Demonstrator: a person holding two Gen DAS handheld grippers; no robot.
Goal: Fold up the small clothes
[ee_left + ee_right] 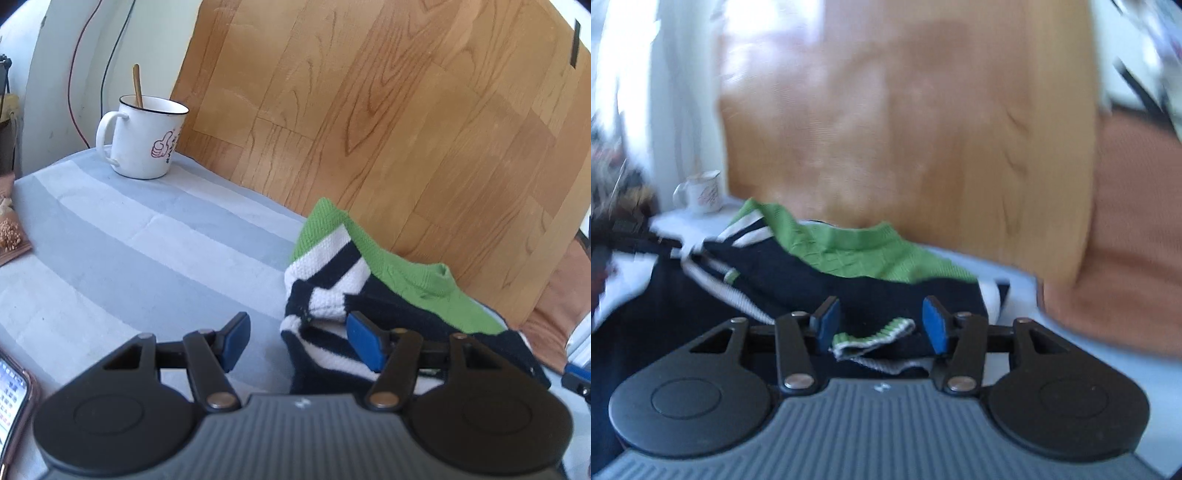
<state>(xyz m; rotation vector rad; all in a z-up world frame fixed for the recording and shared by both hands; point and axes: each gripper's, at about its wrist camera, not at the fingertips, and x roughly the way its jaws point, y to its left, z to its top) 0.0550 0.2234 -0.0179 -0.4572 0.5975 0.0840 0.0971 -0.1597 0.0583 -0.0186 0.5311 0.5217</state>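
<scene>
A small knitted sweater point(406, 280) in green, navy and white stripes lies crumpled on a striped blue-grey sheet point(129, 240). My left gripper point(300, 341) is open at the sweater's left edge. Its right pad point(364, 343) is in front of the striped knit and its left pad is over bare sheet. The right wrist view is blurred. It shows the same sweater point(871, 258) from the other side. My right gripper point(881, 325) is open, and a green-and-white ribbed cuff point(875, 334) lies loose between its pads without being pressed.
A white enamel mug point(144, 140) with a wooden spoon stands at the sheet's far left corner. A wood-grain board point(369, 110) rises right behind the sweater. A phone point(11, 398) lies at the near left, a snack packet point(11, 232) beyond it, and a brown cushion point(1126, 240) to the right.
</scene>
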